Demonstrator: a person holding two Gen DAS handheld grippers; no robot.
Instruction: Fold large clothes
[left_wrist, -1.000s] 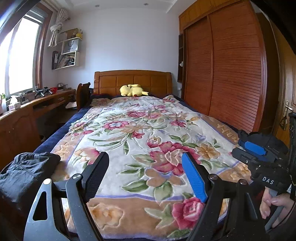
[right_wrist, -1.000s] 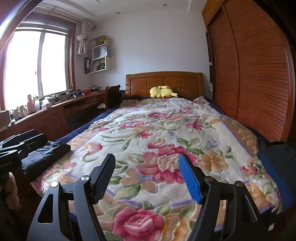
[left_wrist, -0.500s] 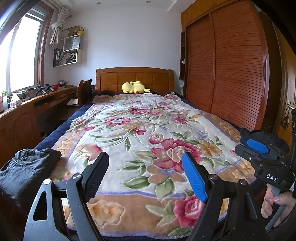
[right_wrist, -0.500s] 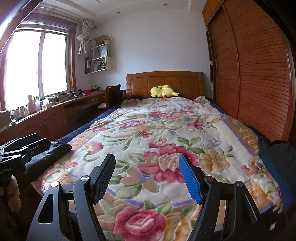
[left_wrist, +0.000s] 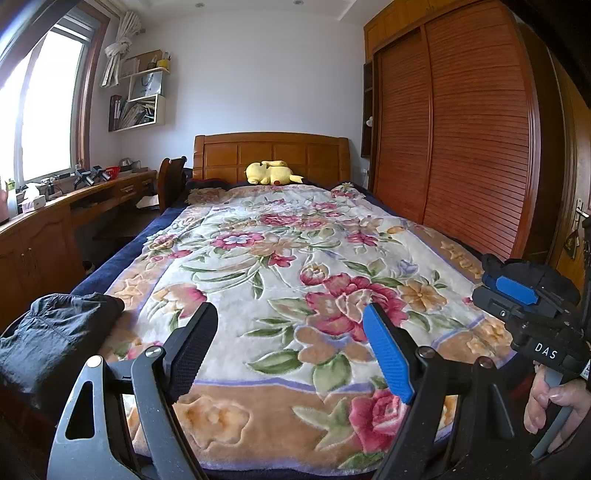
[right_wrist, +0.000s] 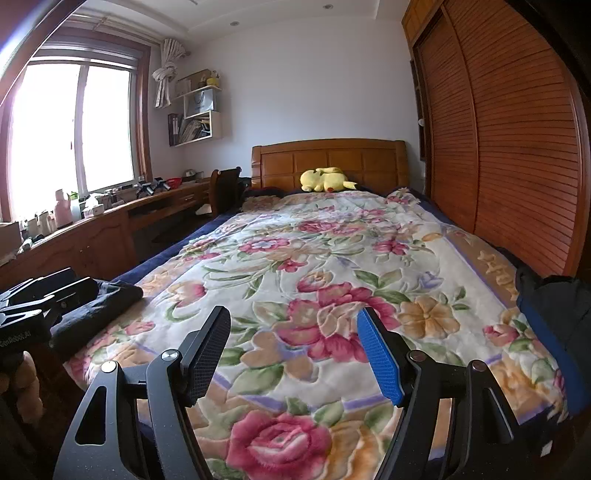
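A dark grey garment (left_wrist: 55, 332) lies bunched at the bed's near left corner; it also shows in the right wrist view (right_wrist: 96, 314). A dark garment with blue trim (right_wrist: 554, 325) lies at the near right edge. My left gripper (left_wrist: 288, 350) is open and empty above the foot of the bed. My right gripper (right_wrist: 295, 350) is open and empty, held beside it; its body shows in the left wrist view (left_wrist: 532, 317).
The bed carries a floral blanket (left_wrist: 295, 258), with a yellow plush toy (left_wrist: 269, 172) by the wooden headboard (left_wrist: 273, 155). A wooden desk (left_wrist: 55, 221) and a chair (left_wrist: 171, 181) stand on the left. A slatted wardrobe (left_wrist: 461, 140) lines the right wall.
Both views have tilted slightly upward, so the bed sits lower in frame. Both grippers stay open and empty.
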